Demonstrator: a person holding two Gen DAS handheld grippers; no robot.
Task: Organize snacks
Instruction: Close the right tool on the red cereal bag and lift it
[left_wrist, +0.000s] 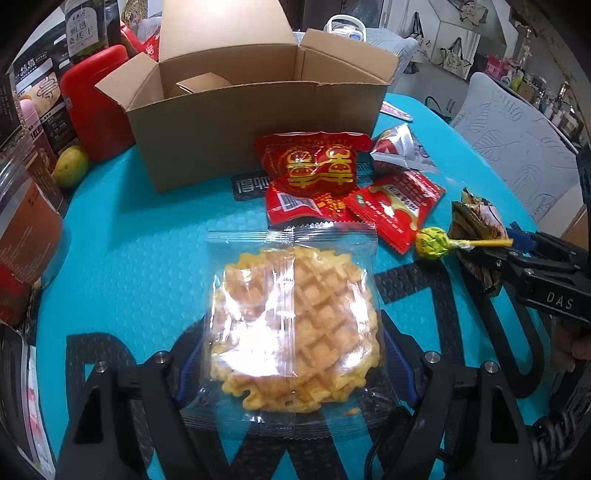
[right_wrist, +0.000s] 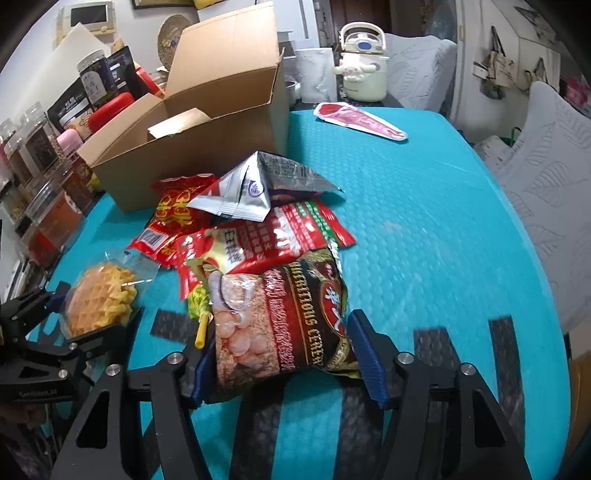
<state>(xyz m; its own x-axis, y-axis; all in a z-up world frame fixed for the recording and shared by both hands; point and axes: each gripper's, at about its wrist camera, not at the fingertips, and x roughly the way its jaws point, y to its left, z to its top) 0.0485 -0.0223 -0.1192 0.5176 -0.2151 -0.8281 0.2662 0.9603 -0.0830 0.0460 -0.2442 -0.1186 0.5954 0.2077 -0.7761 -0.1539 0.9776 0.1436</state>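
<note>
My left gripper (left_wrist: 291, 365) is shut on a waffle in a clear wrapper (left_wrist: 295, 332), held just above the blue table; it also shows in the right wrist view (right_wrist: 99, 304). My right gripper (right_wrist: 284, 362) is shut on a dark cereal packet (right_wrist: 280, 317), seen edge-on in the left wrist view (left_wrist: 476, 240). A green lollipop (left_wrist: 434, 242) lies beside it. Red snack packets (left_wrist: 317, 173) and a silver triangular packet (right_wrist: 255, 184) lie piled in front of the open cardboard box (left_wrist: 251, 118).
Jars and pouches (right_wrist: 48, 184) line the table's left side, with a red container (left_wrist: 96, 103) and a yellow-green fruit (left_wrist: 70, 166) left of the box. A red-white packet (right_wrist: 358, 120) lies far back. A cream kettle (right_wrist: 364, 70) stands behind. Grey chairs (right_wrist: 546, 177) stand at right.
</note>
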